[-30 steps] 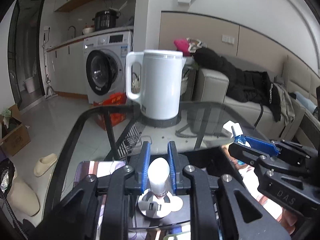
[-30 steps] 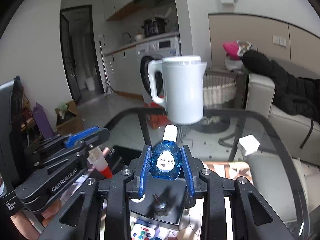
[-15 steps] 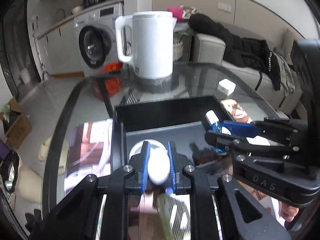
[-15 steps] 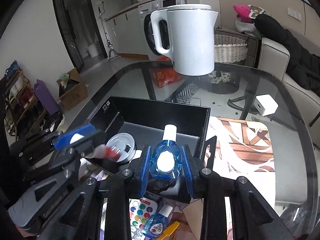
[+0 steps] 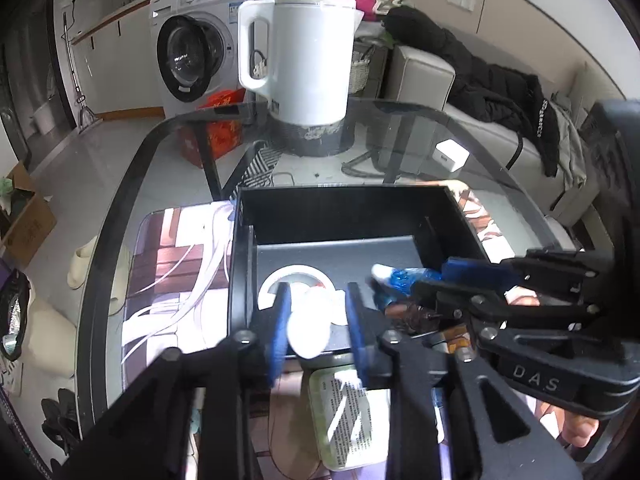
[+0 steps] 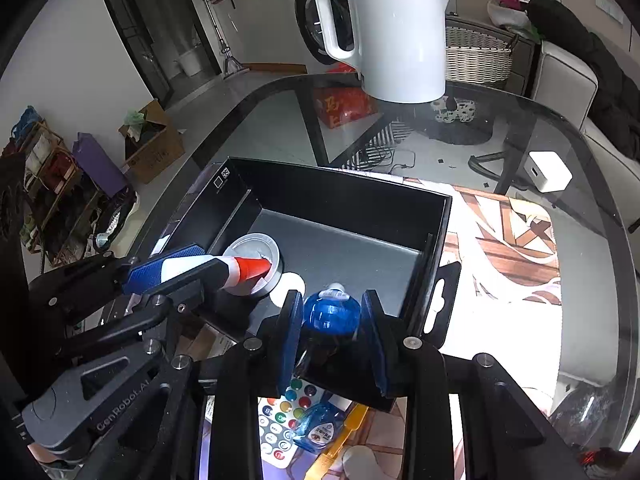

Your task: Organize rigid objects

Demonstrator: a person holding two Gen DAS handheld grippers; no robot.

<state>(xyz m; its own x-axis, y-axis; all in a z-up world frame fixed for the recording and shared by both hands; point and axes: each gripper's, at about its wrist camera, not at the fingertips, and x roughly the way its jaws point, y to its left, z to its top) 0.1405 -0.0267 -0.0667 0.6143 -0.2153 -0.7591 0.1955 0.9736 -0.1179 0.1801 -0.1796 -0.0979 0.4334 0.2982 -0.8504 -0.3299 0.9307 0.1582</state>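
Observation:
An open black box [image 5: 344, 192] [image 6: 340, 176] sits on the glass table with a round metal tin [image 5: 296, 276] [image 6: 256, 248] inside. My left gripper [image 5: 316, 300] [image 6: 200, 268] hangs over the box's near left part, jaws opening. A white bottle with an orange-red tip [image 5: 308, 334] [image 6: 240, 268] lies between them, with a gap to the right pad and its tip over the tin. My right gripper [image 6: 331, 320] [image 5: 440, 276] is shut on a blue dropper bottle [image 6: 331, 314] [image 5: 400, 276], held low over the box's near edge.
A white kettle [image 5: 308, 60] [image 6: 400, 32] stands at the table's far side, a white charger block [image 5: 450, 156] [image 6: 550, 170] to its right. Near me lie a green-white packet [image 5: 352, 416], a remote with coloured buttons [image 6: 280, 420] and a second blue bottle [image 6: 316, 428] on a patterned mat [image 6: 508, 240].
Both grippers have tipped downward and sunk over the black box. The left jaws, shut on the white bottle before, now stand apart around it. The right still clamps the blue bottle.

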